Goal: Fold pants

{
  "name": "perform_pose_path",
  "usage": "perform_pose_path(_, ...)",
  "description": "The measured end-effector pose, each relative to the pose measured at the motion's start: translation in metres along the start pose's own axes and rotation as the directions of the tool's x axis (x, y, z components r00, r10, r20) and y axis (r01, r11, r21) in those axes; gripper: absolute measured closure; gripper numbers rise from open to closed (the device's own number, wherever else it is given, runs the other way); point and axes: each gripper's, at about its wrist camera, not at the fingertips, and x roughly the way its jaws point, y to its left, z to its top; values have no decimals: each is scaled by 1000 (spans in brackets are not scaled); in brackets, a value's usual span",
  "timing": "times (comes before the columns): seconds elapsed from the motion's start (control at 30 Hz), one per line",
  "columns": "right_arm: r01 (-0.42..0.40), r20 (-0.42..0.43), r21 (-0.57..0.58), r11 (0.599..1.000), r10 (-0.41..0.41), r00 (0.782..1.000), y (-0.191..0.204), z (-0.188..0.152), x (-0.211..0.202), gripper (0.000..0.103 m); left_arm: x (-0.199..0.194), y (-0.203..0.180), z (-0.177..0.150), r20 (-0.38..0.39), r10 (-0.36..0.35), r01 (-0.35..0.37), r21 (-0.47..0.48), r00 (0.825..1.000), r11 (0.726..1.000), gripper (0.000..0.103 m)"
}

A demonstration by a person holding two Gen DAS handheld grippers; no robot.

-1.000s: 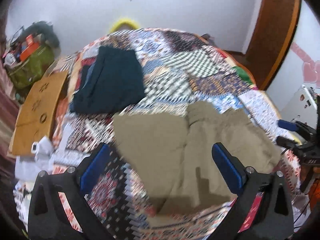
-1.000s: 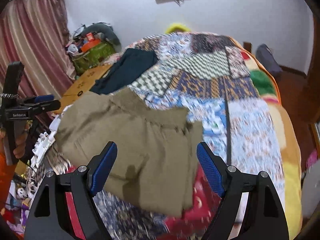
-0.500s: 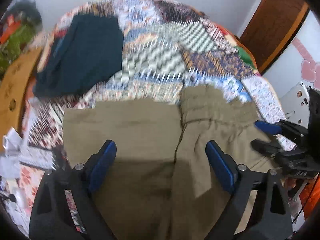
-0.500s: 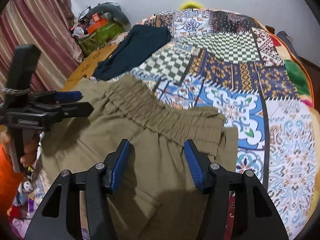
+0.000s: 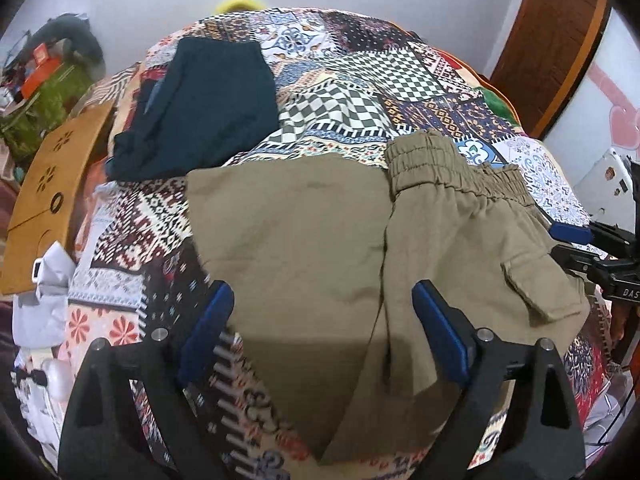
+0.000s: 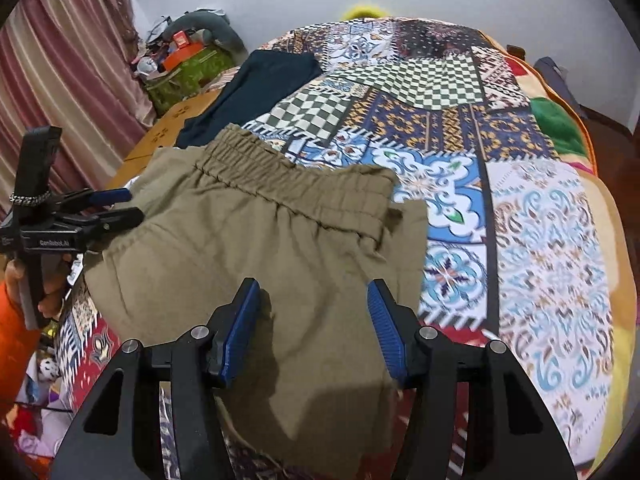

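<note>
Olive-khaki pants (image 5: 320,240) lie folded on the patchwork bedspread (image 5: 360,92), elastic waistband to the far right, a cargo pocket at the right edge. My left gripper (image 5: 320,328) is open and empty, hovering over the pants' near part. My right gripper (image 6: 312,324) is open and empty above the same pants (image 6: 260,248), its jaws closer together than the left's. Each gripper shows in the other's view: the right one (image 5: 576,240) at the right edge, the left one (image 6: 116,206) at the left beside the waistband.
Folded dark teal pants (image 5: 200,120) lie further back on the bed. A wooden board (image 5: 52,184) leans at the bed's left side, with a green bag (image 6: 188,68) and clutter behind it. A curtain (image 6: 60,80) hangs on the left. White cloth (image 5: 44,292) lies by the near left edge.
Both grippers dipped down toward the khaki pants and drew back a little. The right gripper's jaws have narrowed. The pants now lie flatter and neater on the bed.
</note>
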Motion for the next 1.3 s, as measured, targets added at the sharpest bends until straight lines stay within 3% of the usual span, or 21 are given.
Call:
perform_pose_path(0.17,73,-5,-5,997,-73,997,-5,-14,-8,50,-10,2,-13,12,23,-23,-6,1000,1000,10)
perform_pose_path(0.57,56,1,100,993,-57,998,-24,-33,-24,50,-32,-2,-38,36,90,-90,1,995,996,10)
perform_pose_path(0.83,71,35,72,995,-74,997,-21,-17,-34,49,-46,18,-20,46,48,-43,-99,998,994,11)
perform_pose_path(1.0,69,59,97,993,-75,995,-28,-1,-27,39,-33,28,-1,29,0,4,-158,1000,987,11)
perform_pose_path(1.17,61,-22,125,990,-59,998,-44,7,8,38,-2,36,6,-44,-74,62,-228,996,972,21)
perform_pose_path(1.3,9,-75,174,985,4,997,-56,9,31,37,15,39,6,-70,-122,100,-257,990,961,25)
